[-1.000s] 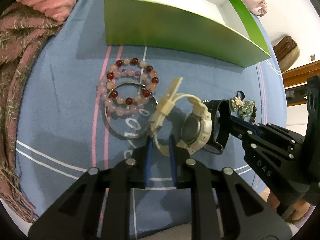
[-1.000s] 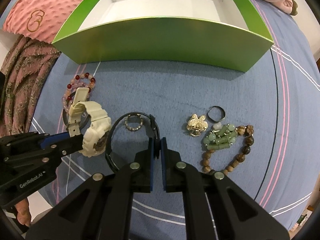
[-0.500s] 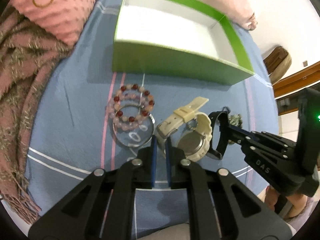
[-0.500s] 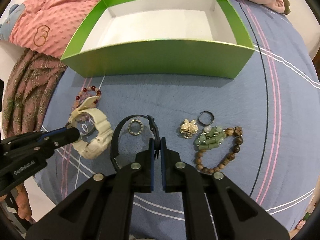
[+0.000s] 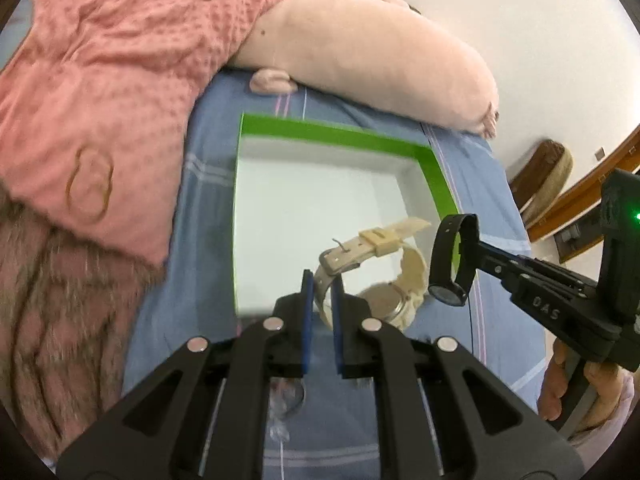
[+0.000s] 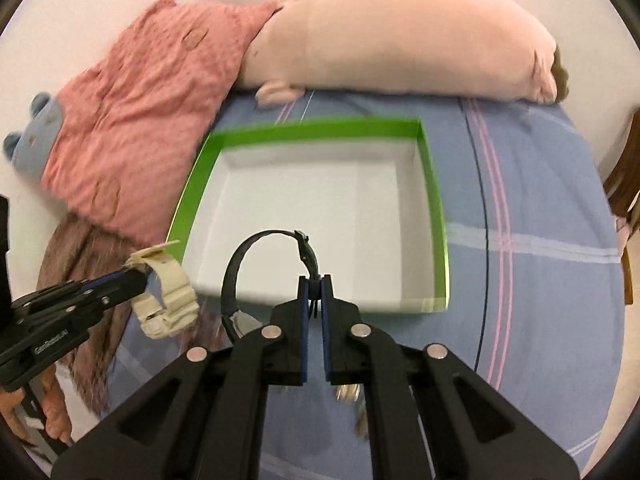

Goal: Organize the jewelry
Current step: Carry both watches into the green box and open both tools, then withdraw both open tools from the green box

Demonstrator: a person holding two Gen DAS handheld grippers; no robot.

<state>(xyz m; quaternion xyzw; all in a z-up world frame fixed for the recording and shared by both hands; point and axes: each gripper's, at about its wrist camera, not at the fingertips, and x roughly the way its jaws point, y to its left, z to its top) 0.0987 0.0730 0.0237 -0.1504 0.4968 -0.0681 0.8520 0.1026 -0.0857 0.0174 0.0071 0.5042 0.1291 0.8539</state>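
My left gripper [image 5: 320, 280] is shut on the strap of a cream watch [image 5: 384, 276] and holds it in the air over the near edge of the green box [image 5: 436, 176]. The cream watch also shows in the right wrist view [image 6: 168, 300]. My right gripper [image 6: 314, 284] is shut on the strap of a black watch [image 6: 264, 272], lifted in front of the green box [image 6: 434, 200]. The black watch also shows in the left wrist view [image 5: 454, 264], to the right of the cream watch. The box's white inside holds nothing.
A pink blanket [image 5: 100, 100] and a long pink plush [image 5: 372, 56] lie behind and left of the box on the blue striped bedsheet [image 6: 532, 240]. A brown fringed throw [image 5: 60, 300] lies at the left. Some jewelry shows blurred under each gripper.
Both grippers have lifted their watches off the sheet and moved forward to the box. The bracelets and rings on the sheet have dropped almost out of view.
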